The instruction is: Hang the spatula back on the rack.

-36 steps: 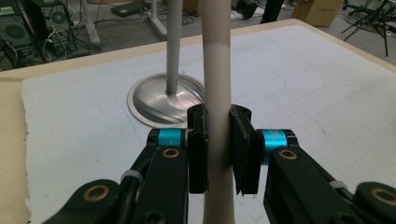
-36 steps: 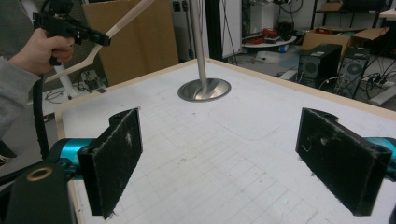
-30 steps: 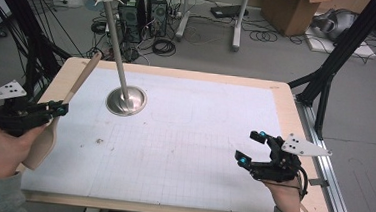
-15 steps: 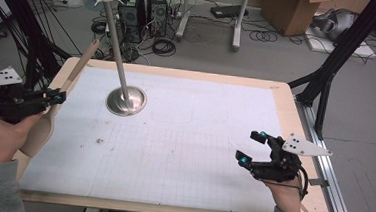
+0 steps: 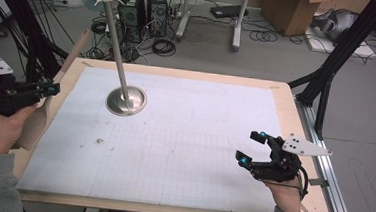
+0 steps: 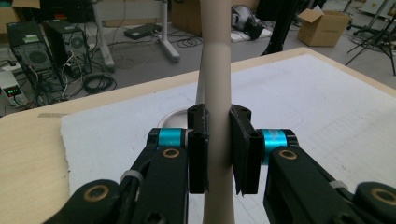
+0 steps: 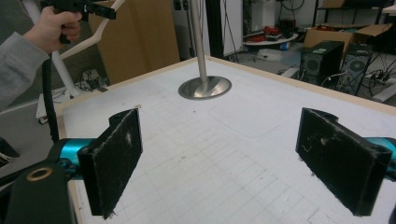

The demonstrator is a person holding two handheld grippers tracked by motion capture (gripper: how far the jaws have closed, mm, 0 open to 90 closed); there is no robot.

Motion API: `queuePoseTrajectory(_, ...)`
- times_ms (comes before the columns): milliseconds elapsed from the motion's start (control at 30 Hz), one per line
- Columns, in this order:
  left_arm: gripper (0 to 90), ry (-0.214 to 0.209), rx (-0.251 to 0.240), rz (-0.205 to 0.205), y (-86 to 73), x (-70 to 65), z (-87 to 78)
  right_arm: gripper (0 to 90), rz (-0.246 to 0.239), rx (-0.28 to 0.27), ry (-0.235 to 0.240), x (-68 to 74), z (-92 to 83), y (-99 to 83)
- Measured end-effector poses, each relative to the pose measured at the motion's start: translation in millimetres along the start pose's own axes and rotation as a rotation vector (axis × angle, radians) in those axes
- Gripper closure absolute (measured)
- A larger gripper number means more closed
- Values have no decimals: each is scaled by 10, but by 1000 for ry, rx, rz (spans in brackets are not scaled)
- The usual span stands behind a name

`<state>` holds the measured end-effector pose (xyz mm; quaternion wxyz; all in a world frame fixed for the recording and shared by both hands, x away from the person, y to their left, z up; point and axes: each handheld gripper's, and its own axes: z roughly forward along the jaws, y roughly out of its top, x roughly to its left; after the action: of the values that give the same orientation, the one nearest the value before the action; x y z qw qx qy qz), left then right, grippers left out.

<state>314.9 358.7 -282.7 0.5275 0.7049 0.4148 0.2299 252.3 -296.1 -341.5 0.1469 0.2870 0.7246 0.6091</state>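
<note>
The left gripper [image 6: 218,154] has its jaws closed on a long beige hanger [image 6: 217,93], pinching its narrow neck; in the high view this gripper [image 5: 46,90] sits off the counter's left edge, with the hanger [image 5: 42,116] running along that edge. The right gripper [image 7: 233,158] holds nothing, its jaws wide apart above the white gridded mat [image 5: 183,151] near the counter's [image 5: 295,118] front right corner. A steel stand [image 5: 125,100] rises from its round base at the mat's back left.
</note>
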Motion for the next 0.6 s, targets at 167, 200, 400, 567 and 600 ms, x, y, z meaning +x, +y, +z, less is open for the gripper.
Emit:
queuePoseTrajectory(167, 780, 3, -11, -7, 48, 39, -24, 138, -2, 4, -1, 1, 16, -3)
queuePoseTrajectory(200, 780, 2, -14, -7, 65, 45, -33, 138, -2, 4, -1, 1, 16, -3)
queuePoseTrajectory(400, 780, -2, -38, -10, 131, 48, -67, 138, 2, 8, -2, 1, 12, -4)
queuePoseTrajectory(567, 780, 7, -38, -11, 173, 60, -63, 138, 0, 6, 0, 0, 10, -5)
queuePoseTrajectory(600, 780, 7, -37, -9, 180, 63, -66, 138, -1, 4, -1, 0, 10, -4)
